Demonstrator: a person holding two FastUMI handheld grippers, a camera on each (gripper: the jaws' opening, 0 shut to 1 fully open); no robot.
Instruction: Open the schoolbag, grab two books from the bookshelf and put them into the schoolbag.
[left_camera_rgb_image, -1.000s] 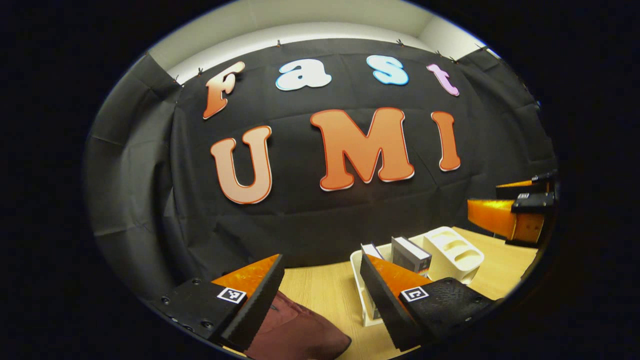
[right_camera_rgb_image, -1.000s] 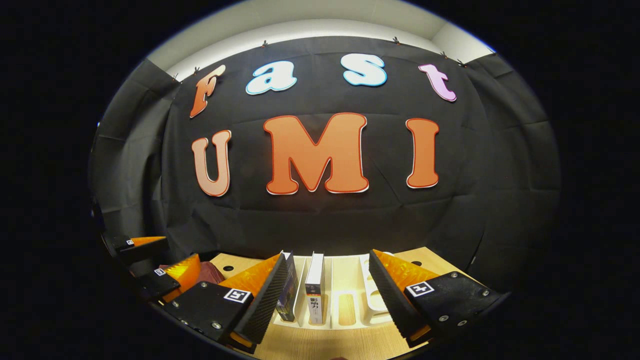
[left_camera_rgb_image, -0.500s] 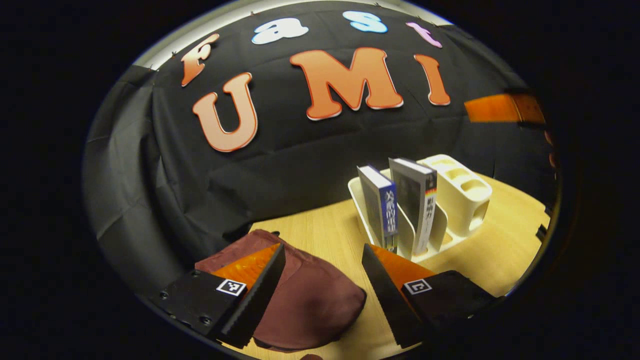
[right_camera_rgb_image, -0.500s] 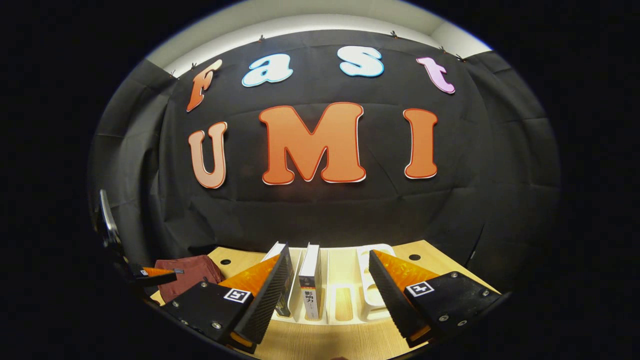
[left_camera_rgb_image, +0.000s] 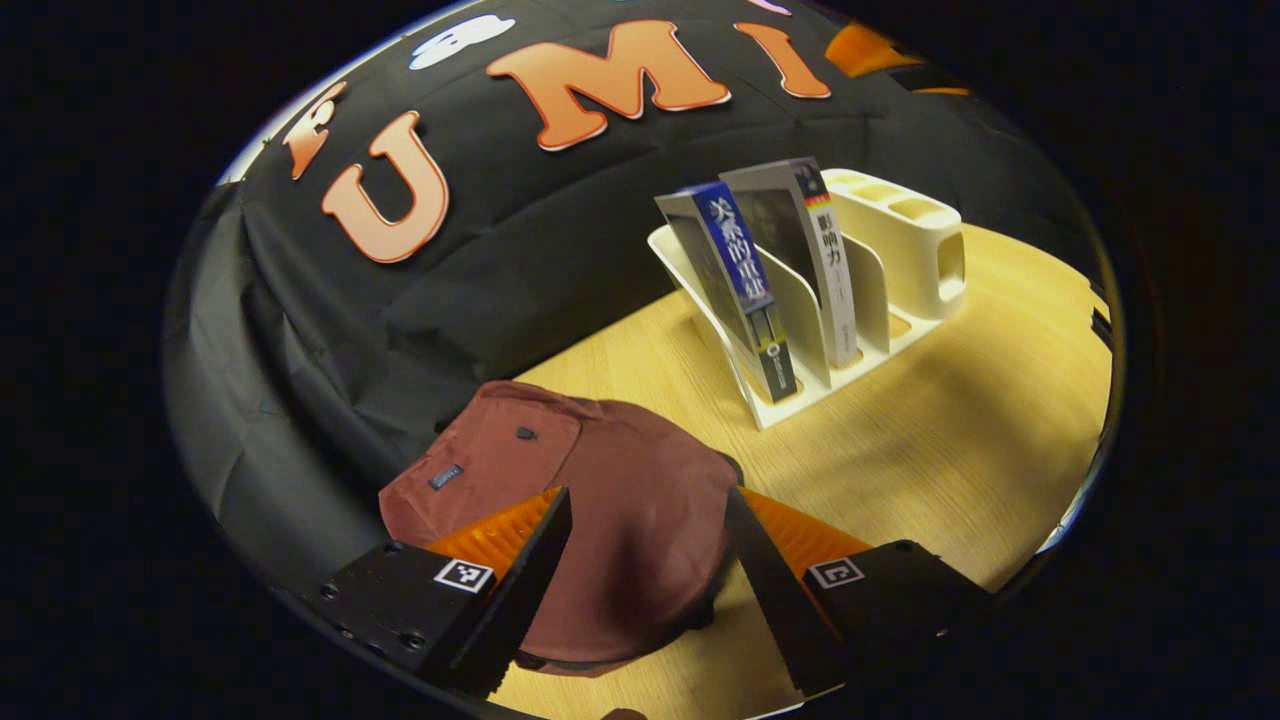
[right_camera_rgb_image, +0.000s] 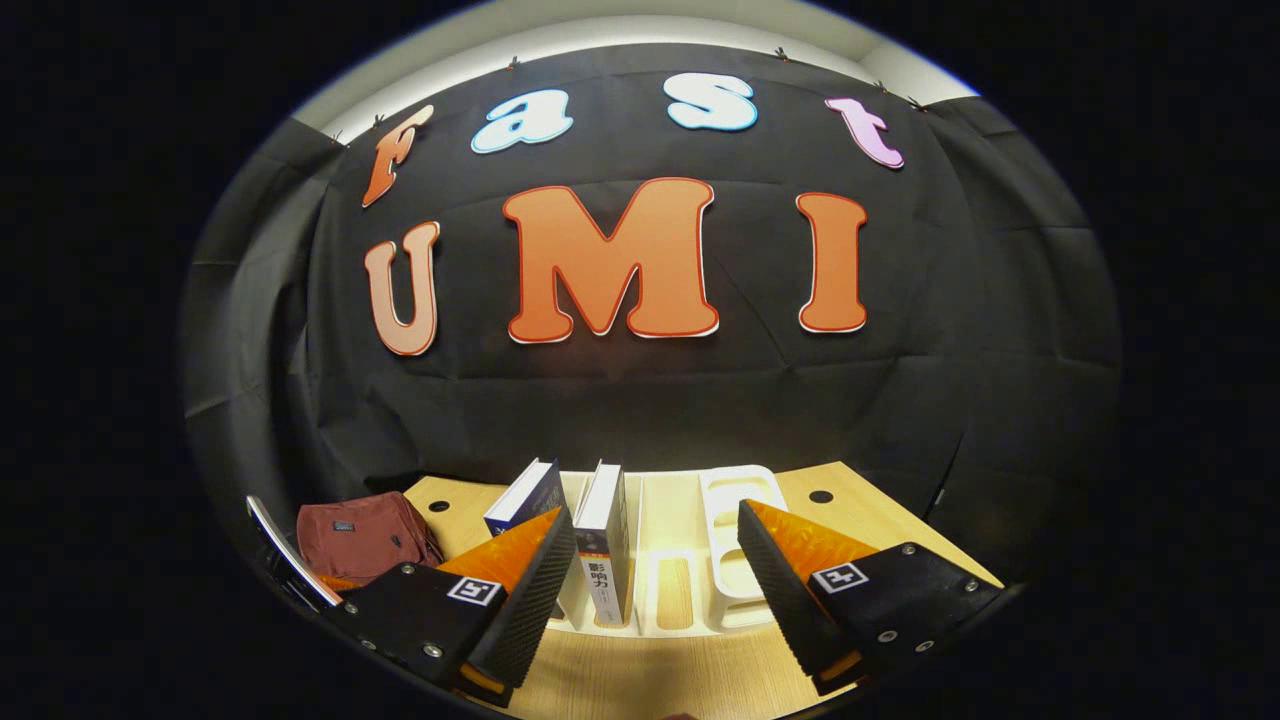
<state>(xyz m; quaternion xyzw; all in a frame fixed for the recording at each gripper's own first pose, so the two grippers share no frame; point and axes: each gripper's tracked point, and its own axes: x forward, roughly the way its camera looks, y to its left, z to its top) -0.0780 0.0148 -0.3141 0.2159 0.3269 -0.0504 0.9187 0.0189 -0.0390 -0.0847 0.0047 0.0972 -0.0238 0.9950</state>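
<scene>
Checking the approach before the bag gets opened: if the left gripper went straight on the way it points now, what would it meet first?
Most likely the maroon schoolbag. In the left gripper view, the open left gripper frames the bag's rounded top between its fingers, with the wooden table beyond. How far off the bag lies is hard to judge.

Black cloth wall (right_camera_rgb_image: 640, 400), wooden table (left_camera_rgb_image: 950, 450)
</scene>
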